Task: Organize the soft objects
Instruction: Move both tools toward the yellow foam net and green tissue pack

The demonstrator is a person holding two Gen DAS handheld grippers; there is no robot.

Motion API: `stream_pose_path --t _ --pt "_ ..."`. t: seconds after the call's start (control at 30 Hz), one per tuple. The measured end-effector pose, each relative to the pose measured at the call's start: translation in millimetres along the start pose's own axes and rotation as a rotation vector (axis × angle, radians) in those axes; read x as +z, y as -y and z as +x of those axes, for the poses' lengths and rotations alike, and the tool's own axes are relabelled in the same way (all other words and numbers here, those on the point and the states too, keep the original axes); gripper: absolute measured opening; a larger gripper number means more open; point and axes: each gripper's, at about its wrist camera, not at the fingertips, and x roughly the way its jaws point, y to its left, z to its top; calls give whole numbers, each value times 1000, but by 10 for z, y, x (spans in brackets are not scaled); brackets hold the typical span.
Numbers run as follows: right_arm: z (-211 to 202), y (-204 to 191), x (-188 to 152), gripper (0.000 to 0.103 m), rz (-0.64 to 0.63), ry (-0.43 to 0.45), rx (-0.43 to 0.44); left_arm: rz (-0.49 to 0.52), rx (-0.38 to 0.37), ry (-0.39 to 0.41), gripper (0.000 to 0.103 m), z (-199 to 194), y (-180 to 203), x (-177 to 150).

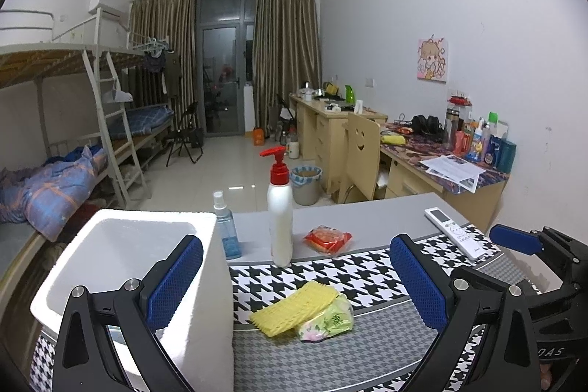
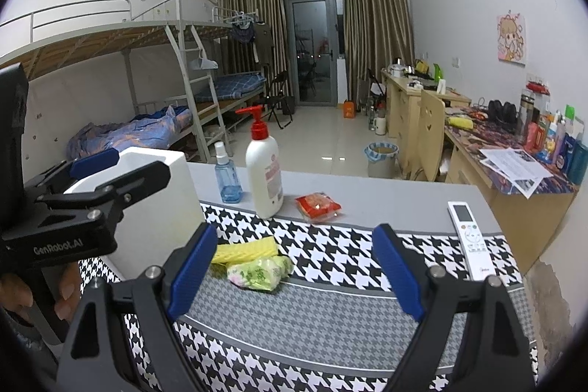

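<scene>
In the left wrist view, the white foam box (image 1: 125, 245) stands at the left of the table (image 1: 367, 212), and the part of its inside that shows looks bare, though its bottom is hidden; so I think the job has hardly begun; the yellow foam net (image 1: 294, 307) and the green soft packet (image 1: 327, 318) touch each other on the checked cloth (image 1: 330, 270), just beside the box; the red packet (image 1: 328, 238) lies farther back, near the white pump bottle (image 1: 280, 208); the left claw (image 1: 297, 281) is wide apart and holds nothing.

In the right wrist view, the same soft things are still out on the cloth; the right claw (image 2: 294, 270) is also spread wide and empty, touching nothing; the yellow net and green packet sit between its fingers, a little ahead; all three soft things are left to go in the box.
</scene>
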Motion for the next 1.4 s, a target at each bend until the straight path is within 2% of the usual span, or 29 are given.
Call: stream_pose_path --t 1.1,1.4 --pt "127 270 -173 89 64 -62 -37 15 -34 -151 102 598 231 -190" --pt "184 341 -222 89 83 -80 -47 10 -56 -219 102 829 243 -254"
